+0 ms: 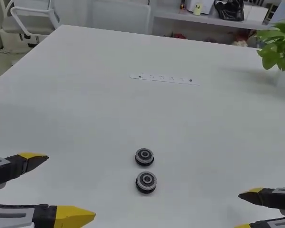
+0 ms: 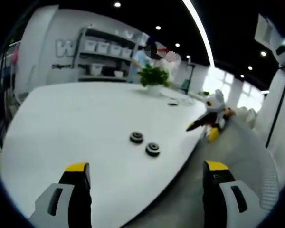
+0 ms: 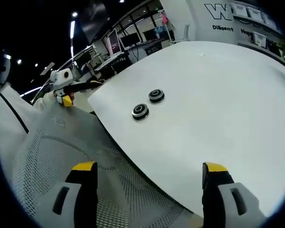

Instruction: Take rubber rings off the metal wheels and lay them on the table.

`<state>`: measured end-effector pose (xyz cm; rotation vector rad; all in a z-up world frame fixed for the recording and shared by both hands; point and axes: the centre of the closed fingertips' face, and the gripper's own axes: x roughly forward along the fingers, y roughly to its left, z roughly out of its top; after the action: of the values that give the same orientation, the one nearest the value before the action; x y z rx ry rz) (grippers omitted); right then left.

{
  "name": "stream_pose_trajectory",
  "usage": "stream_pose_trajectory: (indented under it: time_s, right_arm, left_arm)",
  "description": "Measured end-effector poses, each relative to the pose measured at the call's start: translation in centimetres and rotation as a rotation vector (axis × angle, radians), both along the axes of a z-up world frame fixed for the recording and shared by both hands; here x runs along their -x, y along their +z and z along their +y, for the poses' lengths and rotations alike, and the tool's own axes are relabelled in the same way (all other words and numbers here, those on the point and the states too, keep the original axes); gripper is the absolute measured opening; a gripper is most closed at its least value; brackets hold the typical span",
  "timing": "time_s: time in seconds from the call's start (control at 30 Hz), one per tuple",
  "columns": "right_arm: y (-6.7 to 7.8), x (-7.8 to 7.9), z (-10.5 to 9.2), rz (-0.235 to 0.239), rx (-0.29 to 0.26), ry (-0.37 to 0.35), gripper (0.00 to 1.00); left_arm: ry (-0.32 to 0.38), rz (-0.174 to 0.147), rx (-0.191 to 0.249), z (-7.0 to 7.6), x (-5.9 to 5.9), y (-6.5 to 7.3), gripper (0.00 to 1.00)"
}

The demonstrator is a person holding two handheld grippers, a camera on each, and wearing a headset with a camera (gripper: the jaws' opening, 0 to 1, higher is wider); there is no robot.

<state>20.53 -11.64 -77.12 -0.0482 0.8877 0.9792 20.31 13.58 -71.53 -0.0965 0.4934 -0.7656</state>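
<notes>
Rubber rings (image 1: 145, 164) are seated around both metal wheels (image 1: 144, 156), which are laid flat on the white table (image 1: 85, 95). The wheels are located well apart from the socket strip (image 1: 164, 78), on the side toward the person. They are set one beyond the other in line from the strip, with a small gap between them. In the head view, the left gripper (image 1: 71, 186) is positioned farther from the socket strip than the wheels and off to the left. The right gripper (image 1: 238, 211) is positioned likewise, off to the right. No wheel is touched by either gripper. The jaws of each gripper are spread wide, and nothing is held between them. A potted plant (image 1: 278, 47) is placed right of the socket strip.
</notes>
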Motion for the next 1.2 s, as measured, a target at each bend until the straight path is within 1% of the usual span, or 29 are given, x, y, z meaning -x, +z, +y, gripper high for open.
stream_pose_trajectory:
  time_s: [0.03, 0.1, 0.23, 0.37, 0.4, 0.43, 0.47, 0.53, 0.57, 0.6, 0.73, 0.83, 0.87, 0.9, 1.07, 1.13, 1.17, 1.2]
  right_arm:
    - [0.0, 0.0, 0.0, 0.000, -0.002, -0.003, 0.88]
    - [0.1, -0.1, 0.0, 0.000, -0.005, -0.006, 0.88]
    - [0.2, -0.1, 0.1, 0.001, -0.011, -0.004, 0.88]
    - [0.5, -0.1, 0.2, -0.007, -0.015, 0.002, 0.89]
    - [0.7, -0.1, 0.3, -0.017, -0.021, 0.012, 0.90]
    - [1.3, -0.2, 0.7, -0.042, -0.040, 0.022, 0.91]
    - [1.6, -0.2, 0.8, -0.046, -0.047, 0.025, 0.91]
    - [1.7, -0.3, 0.8, -0.049, -0.040, 0.028, 0.90]
    - [1.7, -0.2, 0.7, -0.051, -0.022, 0.036, 0.90]
    - [1.7, -0.1, 0.7, -0.055, -0.016, 0.043, 0.91]
    - [2.9, 0.1, 1.3, -0.074, -0.032, 0.060, 0.90]
    - [3.4, 0.0, 1.6, -0.092, -0.024, 0.070, 0.90]
    - [3.7, -0.1, 1.8, -0.096, -0.025, 0.075, 0.90]
    - [4.0, -0.1, 1.9, -0.101, -0.029, 0.079, 0.90]
    - [5.8, -0.3, 2.4, -0.136, -0.043, 0.095, 0.90]
    - [6.5, -0.5, 2.5, -0.151, -0.049, 0.097, 0.90]
    - [6.7, -0.6, 2.5, -0.156, -0.048, 0.097, 0.89]
    - [6.9, -0.6, 2.5, -0.163, -0.046, 0.098, 0.89]
  left_arm:
    - [-0.004, -0.001, 0.000, -0.1, 0.0, 0.0, 1.00]
    - [-0.022, -0.016, -0.010, -0.3, 0.0, 0.2, 1.00]
    - [-0.049, -0.006, -0.035, -0.5, 0.1, -0.1, 1.00]
    - [-0.072, -0.006, -0.047, -0.9, 0.1, 0.0, 1.00]
    - [-0.076, -0.007, -0.048, -0.9, 0.1, 0.0, 1.00]
    - [-0.083, -0.006, -0.049, -1.1, 0.0, 0.1, 1.00]
    - [-0.089, -0.006, -0.049, -1.2, 0.0, 0.2, 1.00]
    - [-0.102, -0.010, -0.057, -1.4, -0.1, 0.4, 1.00]
    - [-0.108, -0.015, -0.062, -1.4, -0.2, 0.5, 1.00]
    - [-0.110, -0.018, -0.065, -1.4, -0.3, 0.6, 1.00]
    - [-0.126, -0.033, -0.076, -1.7, -0.7, 1.2, 1.00]
    - [-0.136, -0.037, -0.081, -1.8, -1.0, 1.7, 1.00]
    - [-0.146, -0.051, -0.078, -2.0, -1.1, 2.1, 1.00]
    - [-0.152, -0.057, -0.078, -2.1, -1.1, 2.3, 1.00]
    - [-0.166, -0.079, -0.074, -2.4, -1.4, 3.3, 1.00]
    - [-0.172, -0.088, -0.079, -2.6, -1.5, 3.8, 1.00]
    - [-0.177, -0.096, -0.083, -2.7, -1.5, 4.1, 1.00]
    - [-0.186, -0.111, -0.083, -2.9, -1.5, 4.6, 1.00]
